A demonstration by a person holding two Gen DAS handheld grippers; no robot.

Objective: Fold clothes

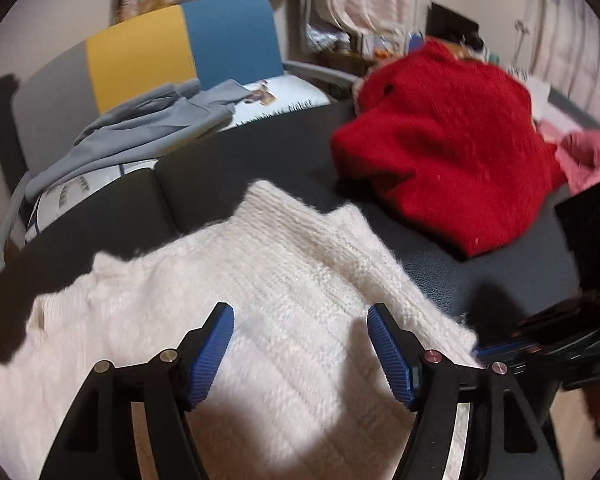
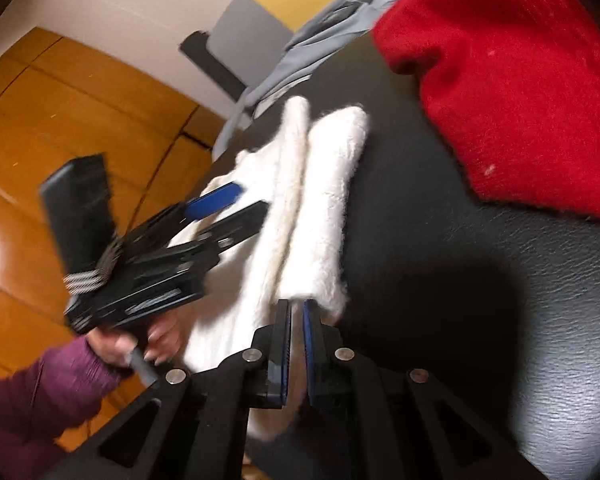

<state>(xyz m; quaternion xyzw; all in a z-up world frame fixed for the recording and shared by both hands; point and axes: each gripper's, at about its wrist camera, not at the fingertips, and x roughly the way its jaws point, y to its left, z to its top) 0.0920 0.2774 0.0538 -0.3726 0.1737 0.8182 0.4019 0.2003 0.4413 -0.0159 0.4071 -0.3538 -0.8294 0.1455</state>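
Right gripper [image 2: 297, 310]: black frame, blue ribbed pads, jaws nearly closed and pinching the near edge of a fluffy white knitted sweater [image 2: 300, 208]. The sweater is lying partly folded just ahead of this gripper on the dark leather-textured bench [image 2: 480, 300], with a doubled ridge running away from the pads.

Left gripper [image 1: 301, 312]: same build, jaws standing wide apart, released, hovering over the flat white knit with nothing between the pads. In the right wrist view this gripper [image 2: 236, 200] is showing to the left of the right one, carried by a hand [image 2: 140, 344] in a purple ribbed sleeve [image 2: 40, 396].

Red fuzzy knitted sweater [image 1: 452, 140]: sitting heaped on the bench beyond both grippers, ahead and to the right, apart from the white one.

Grey-blue garment [image 1: 140, 132]: lying crumpled ahead and to the left of the left gripper, off the bench edge, on a printed white cushion [image 1: 276, 100] before a grey, yellow and blue panelled backrest [image 1: 180, 48].

Orange glossy wooden floor [image 2: 60, 140]: showing left of the right gripper.
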